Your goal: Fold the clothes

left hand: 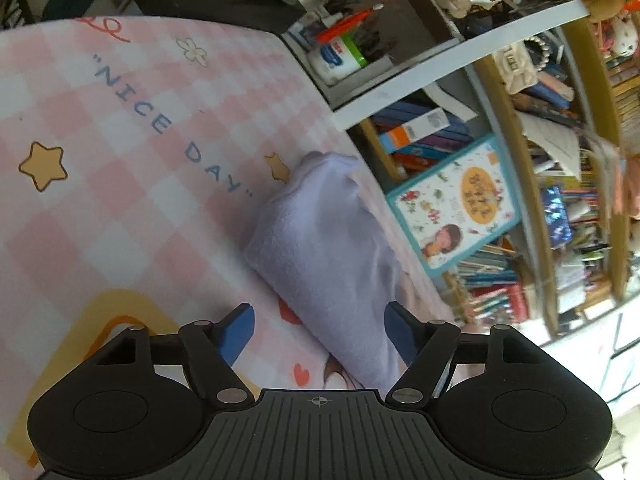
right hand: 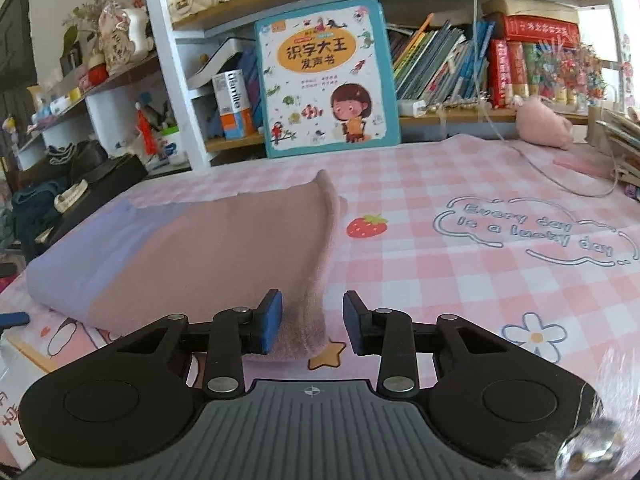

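Folded garment lies on the checked mat before the bookshelf; left gripper spread wide around its end, right gripper narrower astride its edge, neither pinching, likely for 1 more fold.

Folded cloth between the left tongs' pads – pale lilac, plain. In the right view the same cloth reads dusty pink with a lilac band on its left part, just ahead-left of the right tongs. Table cover under both – pink and white check, with a red strawberry, yellow stars, a white flower, and blue "NICE DAY" lettering ahead-left of the left tongs. Gripper pads blue, arms and body black. Book standing beyond the right tongs – teal border, white cover, orange oval. Plush toy far right of it, pink.
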Demonstrator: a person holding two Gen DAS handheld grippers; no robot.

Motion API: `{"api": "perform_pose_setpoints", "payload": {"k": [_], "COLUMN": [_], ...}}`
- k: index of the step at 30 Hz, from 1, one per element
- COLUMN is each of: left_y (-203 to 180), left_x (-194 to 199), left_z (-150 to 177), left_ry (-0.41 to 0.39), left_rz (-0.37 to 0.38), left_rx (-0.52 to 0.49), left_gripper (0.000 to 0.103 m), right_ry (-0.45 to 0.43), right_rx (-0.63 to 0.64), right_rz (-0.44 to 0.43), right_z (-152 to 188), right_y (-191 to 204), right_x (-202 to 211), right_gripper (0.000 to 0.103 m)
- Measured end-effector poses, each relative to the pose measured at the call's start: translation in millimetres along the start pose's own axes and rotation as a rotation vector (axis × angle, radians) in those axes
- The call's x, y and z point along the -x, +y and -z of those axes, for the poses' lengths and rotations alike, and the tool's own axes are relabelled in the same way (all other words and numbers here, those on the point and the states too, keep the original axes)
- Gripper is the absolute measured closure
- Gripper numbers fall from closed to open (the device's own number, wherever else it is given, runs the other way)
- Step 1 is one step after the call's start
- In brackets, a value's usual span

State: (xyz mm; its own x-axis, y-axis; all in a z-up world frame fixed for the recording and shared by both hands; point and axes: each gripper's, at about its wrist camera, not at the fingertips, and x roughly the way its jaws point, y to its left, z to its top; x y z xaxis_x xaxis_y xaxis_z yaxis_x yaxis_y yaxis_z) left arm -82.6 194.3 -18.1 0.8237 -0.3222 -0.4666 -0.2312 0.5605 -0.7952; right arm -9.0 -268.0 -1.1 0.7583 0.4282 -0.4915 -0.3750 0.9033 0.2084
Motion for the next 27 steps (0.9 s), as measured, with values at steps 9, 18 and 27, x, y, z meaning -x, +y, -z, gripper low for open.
{"api": "perform_pose_setpoints", "payload": {"k": [9, 18, 27], "left_y": [-5.8, -20.3, -5.0], "left_x": [-5.4, -18.6, -21.6], "left_z": [-1.2, 2.6, 0.9], "left_ry": [-0.023, -0.077, -0.144], "left_rz": [-0.017, -0.033, -0.087], "left_rx": [0.005, -0.080, 0.037], "left_gripper": [0.019, 0.000, 0.073], "right_ry": [0.068, 0.073, 0.076], "right_rx": [0.021, 0.057, 0.069], "right_rz": [-0.046, -0.033, -0.032], "right_z": [3.6, 4.5, 4.0], "right_y": [4.7, 10.4, 11.2], "right_x": [-9.9, -10.4, -11.4], "right_gripper": [0.070, 0.068, 0.065]}}
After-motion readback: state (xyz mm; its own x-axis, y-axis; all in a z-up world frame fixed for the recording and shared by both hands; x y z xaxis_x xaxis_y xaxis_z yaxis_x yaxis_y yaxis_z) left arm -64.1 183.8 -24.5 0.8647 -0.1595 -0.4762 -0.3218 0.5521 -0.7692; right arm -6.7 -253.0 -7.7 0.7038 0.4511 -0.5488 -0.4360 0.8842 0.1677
